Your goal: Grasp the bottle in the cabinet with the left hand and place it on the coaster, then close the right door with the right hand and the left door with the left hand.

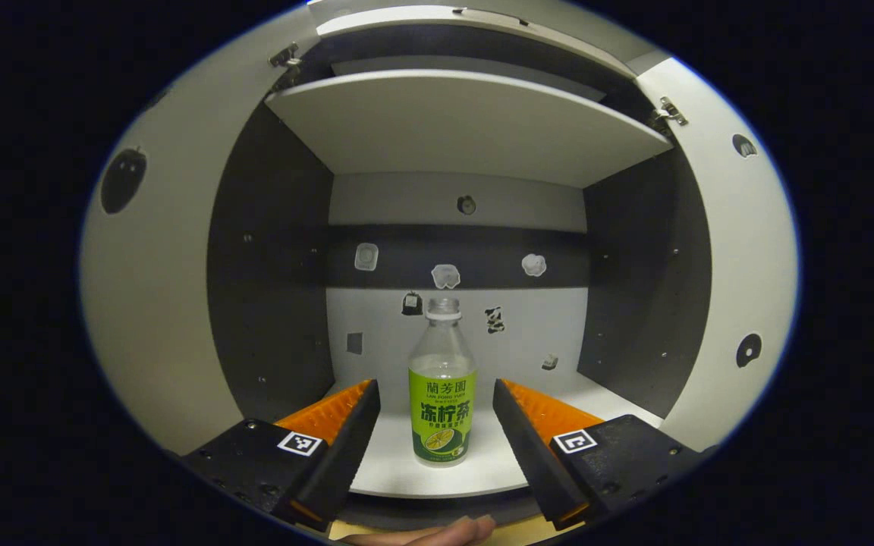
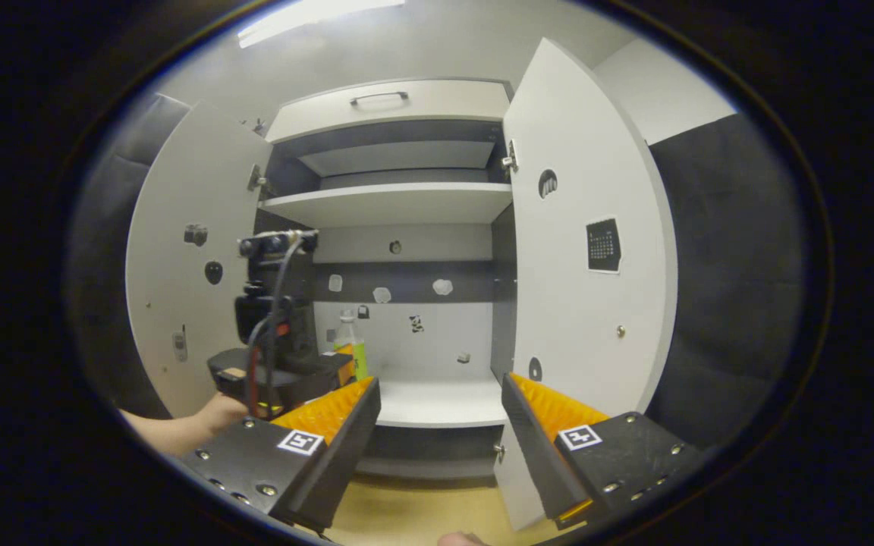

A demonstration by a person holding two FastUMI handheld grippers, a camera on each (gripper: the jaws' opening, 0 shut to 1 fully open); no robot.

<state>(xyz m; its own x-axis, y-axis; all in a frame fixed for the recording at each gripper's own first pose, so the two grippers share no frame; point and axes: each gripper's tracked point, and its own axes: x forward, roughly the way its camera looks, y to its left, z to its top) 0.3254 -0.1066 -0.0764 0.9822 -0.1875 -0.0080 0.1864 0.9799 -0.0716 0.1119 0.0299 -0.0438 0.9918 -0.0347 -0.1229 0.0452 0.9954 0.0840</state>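
A clear bottle [image 1: 442, 383] with a green label and no cap stands upright on the cabinet's bottom shelf [image 1: 437, 474]. My left gripper [image 1: 437, 425] is open, its fingers either side of the bottle and a little short of it. In the right gripper view the same bottle [image 2: 350, 345] shows behind the left gripper [image 2: 285, 371] and the hand holding it. My right gripper [image 2: 441, 417] is open and empty, held back in front of the cabinet. Both doors stand open: the left door [image 2: 187, 258] and the right door [image 2: 589, 250].
An upper shelf [image 1: 467, 121] spans the cabinet above the bottle. Small stickers dot the back wall [image 1: 444, 277]. A drawer with a handle [image 2: 380, 97] tops the cabinet. The floor [image 2: 422, 516] below is tan. A fingertip [image 1: 437, 531] shows at the bottom edge.
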